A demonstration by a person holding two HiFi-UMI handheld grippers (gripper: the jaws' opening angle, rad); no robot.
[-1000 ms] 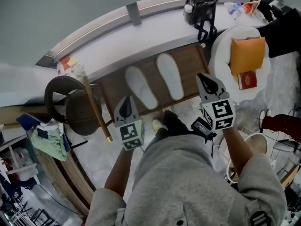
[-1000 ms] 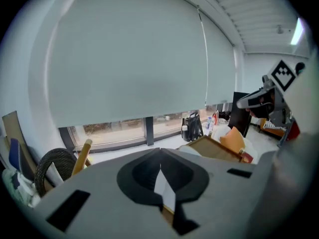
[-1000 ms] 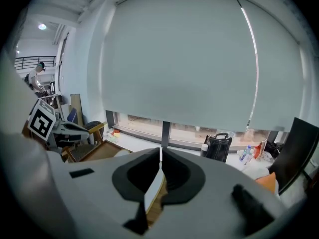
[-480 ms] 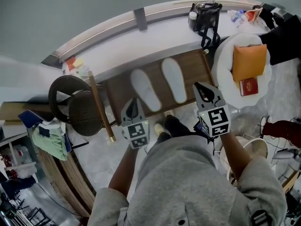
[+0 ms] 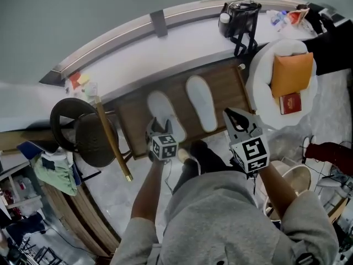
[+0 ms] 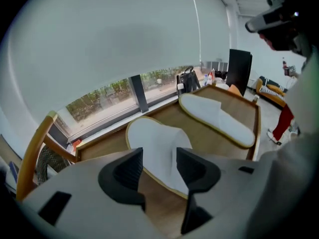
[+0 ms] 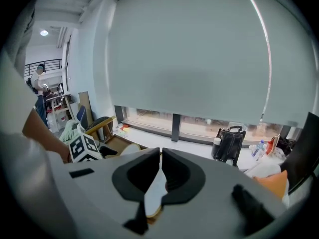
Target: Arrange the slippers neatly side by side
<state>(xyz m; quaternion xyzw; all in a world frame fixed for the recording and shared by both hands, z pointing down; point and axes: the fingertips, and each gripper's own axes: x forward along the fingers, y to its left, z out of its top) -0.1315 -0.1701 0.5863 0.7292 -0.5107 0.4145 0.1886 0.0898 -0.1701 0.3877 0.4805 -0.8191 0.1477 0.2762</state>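
Left gripper view looks down past the left hand-held gripper (image 6: 158,158), whose jaws are opening. Nothing is pinched, and the pads stand clear of the cloth just beyond them. Right under and ahead of those jaws lies the near slipper (image 6: 149,138), white with a yellowish edge, its raised upper band lined up with the gap. Further out and off to the right sits the far slipper (image 6: 214,116), apart from the first. Both lie flat on the wooden tray (image 6: 199,141).

From the head view, the left hand-held gripper (image 5: 158,127) hangs over the near slipper's (image 5: 162,106) closest end. The right hand-held gripper (image 5: 240,120) hovers just short of the tray's (image 5: 226,81) front edge, with the far slipper (image 5: 199,101) ahead and to its left. Its jaws are drawn almost together and hold nothing.

These look like thin, disposable cloth slippers: very light, soft and floppy. They are likely to slide easily on smooth wood and to sag if lifted by one end. The firmest hold is probably the rim of the upper band, or the sole edge at the nearest end. A gentle pinch should do, then a drag rather than a lift.
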